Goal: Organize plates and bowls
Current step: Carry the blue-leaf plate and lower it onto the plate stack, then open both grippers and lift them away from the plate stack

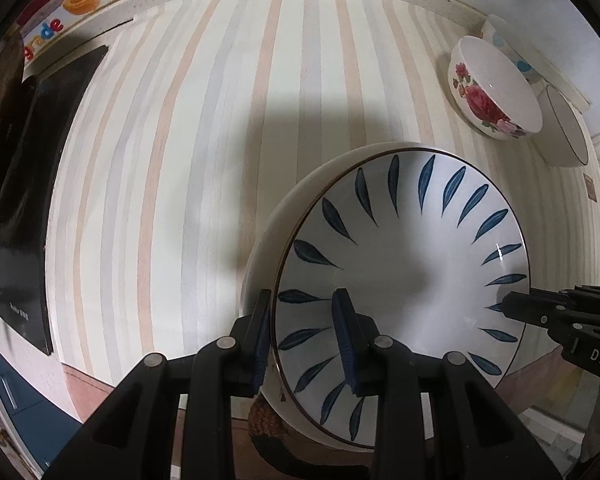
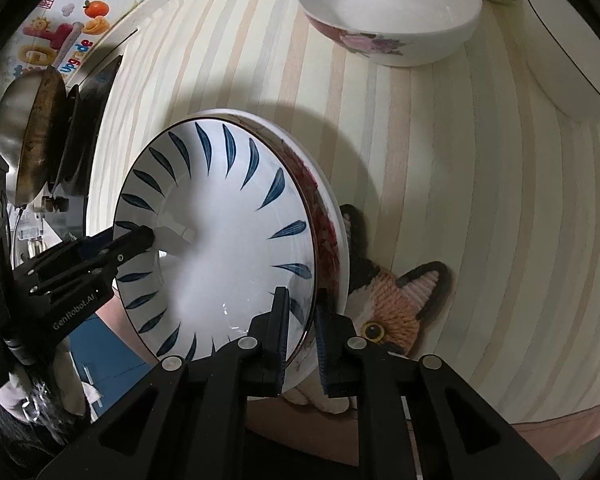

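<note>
- Blue-leaf plate (image 1: 404, 256) sits between both claws, stacked on a second plate (image 2: 332, 216).
- Left claw (image 1: 304, 340) clenches its near rim.
- Right claw (image 2: 302, 330) clenches the opposite rim.

White plate with blue leaf pattern (image 1: 404, 264) at lower right of frame, nested on a plain white plate (image 1: 276, 216), floral bowl (image 1: 496, 88) upright at upper right, black-rimmed white bowl (image 1: 564, 128) beside it.
</note>
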Demonstrator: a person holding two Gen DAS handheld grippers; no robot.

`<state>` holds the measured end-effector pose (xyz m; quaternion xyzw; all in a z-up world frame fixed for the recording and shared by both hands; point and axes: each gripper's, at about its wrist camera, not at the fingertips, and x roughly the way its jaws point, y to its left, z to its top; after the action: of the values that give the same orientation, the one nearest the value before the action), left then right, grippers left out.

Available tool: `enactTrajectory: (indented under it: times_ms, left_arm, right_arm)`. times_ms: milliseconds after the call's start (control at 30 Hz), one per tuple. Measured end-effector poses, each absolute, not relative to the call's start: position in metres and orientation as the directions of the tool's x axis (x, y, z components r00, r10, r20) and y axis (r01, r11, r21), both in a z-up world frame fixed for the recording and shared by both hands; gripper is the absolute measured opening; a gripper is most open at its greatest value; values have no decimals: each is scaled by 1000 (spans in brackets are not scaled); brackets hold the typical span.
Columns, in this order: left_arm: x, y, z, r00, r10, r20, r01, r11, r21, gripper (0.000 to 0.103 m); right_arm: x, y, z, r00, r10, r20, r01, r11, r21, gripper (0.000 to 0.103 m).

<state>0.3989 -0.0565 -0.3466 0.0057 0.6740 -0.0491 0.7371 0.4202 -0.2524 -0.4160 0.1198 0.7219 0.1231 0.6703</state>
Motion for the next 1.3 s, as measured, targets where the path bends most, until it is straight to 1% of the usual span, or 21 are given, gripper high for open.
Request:
enactTrajectory:
  times_ms: [567,700,833,933,1000,1033,1200,1300]
  left_arm:
    - [392,-50,-348,90,-27,-996,-36,999,-30,28]
    - [382,-46,-332,115,-24,-993,-45,999,-29,28]
    - [365,-48,-299,179,-10,-984,-26,1000,-15,28]
    - [348,-49,-272,234,-19,-972,1,1000,-19,28]
    - [338,-49,-256,255,-34,-966,17,999,-30,28]
    - [331,-50,-246,266,-45,-963,26,999,-39,28]
    - [299,-45,-202,321,-84,-943,65,996,-66,29]
    - [282,-43,-183,340,-101,-935,88,993,-75,31]
  right_arm:
    - [420,-256,-401,-54,316,-947,-30,948,318,16]
    - [415,-254,-384,-15,296,-955,-53,953,297,16]
    - [403,-247,-359,38,260,-965,-70,964,257,18]
    - [388,-241,-335,85,246,-965,-77,968,240,27]
    - [377,-238,-317,113,249,-962,-79,967,242,35]
    - [370,-235,-306,132,252,-959,-81,967,243,36]
    - [335,-223,-261,210,237,-948,-80,971,225,50]
    - [315,-220,-241,247,231,-941,-66,973,222,56]
